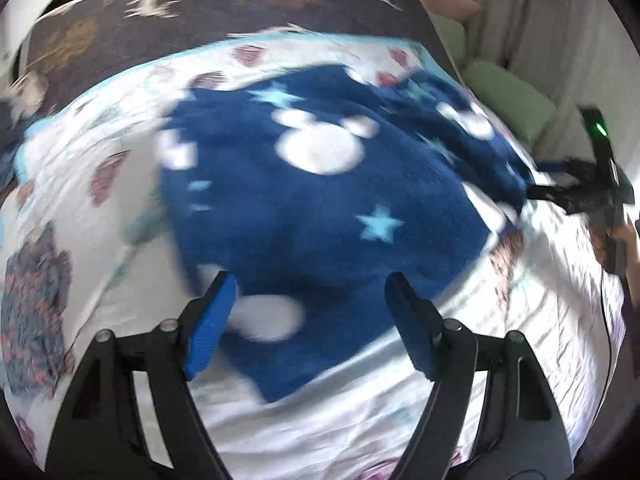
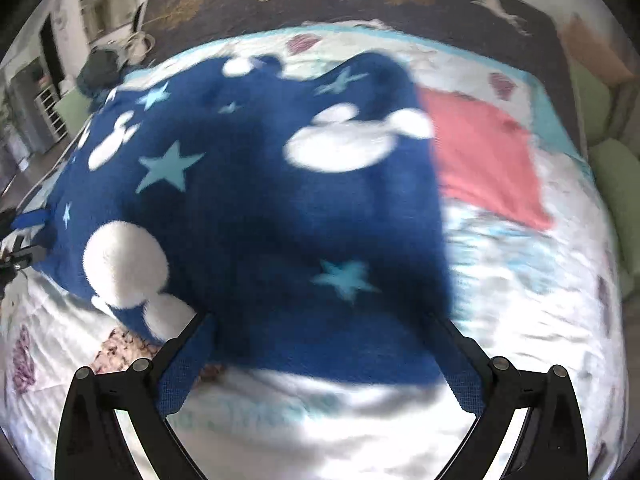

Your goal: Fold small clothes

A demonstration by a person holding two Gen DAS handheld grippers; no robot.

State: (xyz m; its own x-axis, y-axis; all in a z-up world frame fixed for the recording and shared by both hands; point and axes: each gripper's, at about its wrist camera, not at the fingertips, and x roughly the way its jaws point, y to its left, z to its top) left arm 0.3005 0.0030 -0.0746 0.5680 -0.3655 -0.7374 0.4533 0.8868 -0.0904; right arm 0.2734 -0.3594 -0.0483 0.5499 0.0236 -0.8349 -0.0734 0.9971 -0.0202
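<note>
A white printed sheet (image 1: 500, 340) covers the bed; the blue fleece (image 1: 320, 200) lies on its middle. My left gripper (image 1: 308, 280) hangs wide open above the fleece, empty; my right gripper (image 2: 320, 328) spread wide, fleece between its pads (image 2: 180, 376), contact unclear

Blue fleece garment (image 1: 320, 208) fills mid-bed; pale sheet (image 1: 360, 412) bare in front

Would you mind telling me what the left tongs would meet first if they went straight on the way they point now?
Most likely the blue fleece garment lying on the bedspread; the left tongs are open and aimed down at it, though blur hides the depth.
</note>
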